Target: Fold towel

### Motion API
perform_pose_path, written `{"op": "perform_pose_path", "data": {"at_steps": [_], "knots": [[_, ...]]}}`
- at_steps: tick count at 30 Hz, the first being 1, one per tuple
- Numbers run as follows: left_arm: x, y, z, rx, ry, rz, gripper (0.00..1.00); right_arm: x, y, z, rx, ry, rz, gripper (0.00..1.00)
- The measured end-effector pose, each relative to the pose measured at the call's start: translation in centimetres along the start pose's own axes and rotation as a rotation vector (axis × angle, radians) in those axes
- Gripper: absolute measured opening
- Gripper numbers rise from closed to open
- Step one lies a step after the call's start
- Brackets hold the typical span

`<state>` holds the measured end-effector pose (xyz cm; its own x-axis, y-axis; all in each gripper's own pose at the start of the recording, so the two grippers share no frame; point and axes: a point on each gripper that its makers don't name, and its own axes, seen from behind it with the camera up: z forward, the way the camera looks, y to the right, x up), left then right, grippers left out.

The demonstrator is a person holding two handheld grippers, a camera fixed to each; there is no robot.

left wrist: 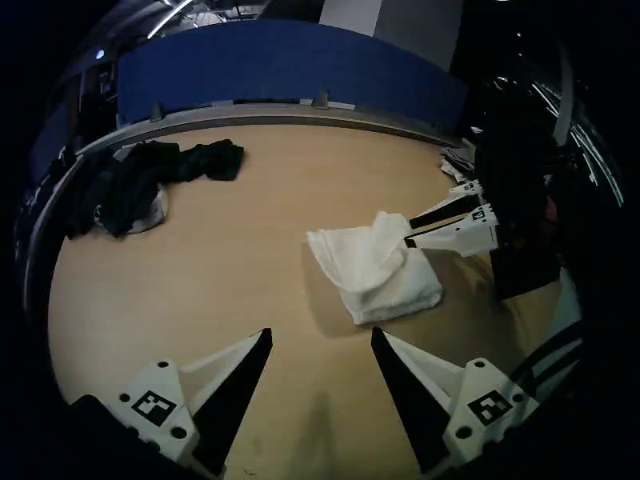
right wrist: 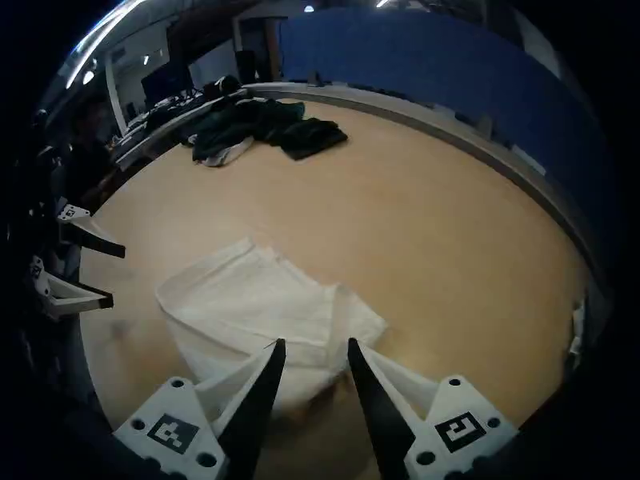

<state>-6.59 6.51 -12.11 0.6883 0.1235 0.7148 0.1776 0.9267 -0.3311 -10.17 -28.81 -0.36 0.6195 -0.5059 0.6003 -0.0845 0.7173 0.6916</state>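
Note:
A white towel [left wrist: 376, 268] lies folded into a thick pad on the wooden table [left wrist: 240, 264], right of centre. Its near edge is humped up where my right gripper [left wrist: 410, 230] comes in from the right and pinches it. In the right gripper view the towel [right wrist: 256, 312] spreads just ahead, and a fold of it sits between the narrowed fingers of the right gripper [right wrist: 315, 344]. My left gripper [left wrist: 321, 332] stands open over bare table, short of the towel. It also shows at the left edge of the right gripper view as the left gripper [right wrist: 112, 276].
A heap of dark clothes [left wrist: 144, 180] [right wrist: 256, 128] lies at the far side of the table. A blue partition [left wrist: 280, 68] [right wrist: 448, 72] runs along the curved back edge. Papers [left wrist: 458, 164] sit at the right rim. A person in dark clothing [left wrist: 520, 208] stands behind the right gripper.

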Motion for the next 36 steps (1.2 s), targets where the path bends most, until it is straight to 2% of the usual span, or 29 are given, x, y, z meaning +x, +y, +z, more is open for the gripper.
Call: {"op": "perform_pose_path", "data": {"at_steps": [6,16,25,36], "knots": [[-0.1,-0.1,0.1,0.002,-0.002,-0.001,0.92,-0.5,-0.3,0.2,0.009,-0.017,0.007,0.45],[-0.1,-0.2,0.2,0.004,-0.002,-0.001,0.92,-0.6,-0.5,0.4,0.030,-0.024,0.028,0.12],[0.1,-0.1,0.3,0.002,-0.001,0.003,0.92,-0.3,-1.0,0.1,0.049,-0.017,0.014,0.05],[0.3,-0.1,0.3,0.002,0.004,0.001,0.92,1.4,-1.2,-0.6,0.048,0.022,0.004,0.04]]}}
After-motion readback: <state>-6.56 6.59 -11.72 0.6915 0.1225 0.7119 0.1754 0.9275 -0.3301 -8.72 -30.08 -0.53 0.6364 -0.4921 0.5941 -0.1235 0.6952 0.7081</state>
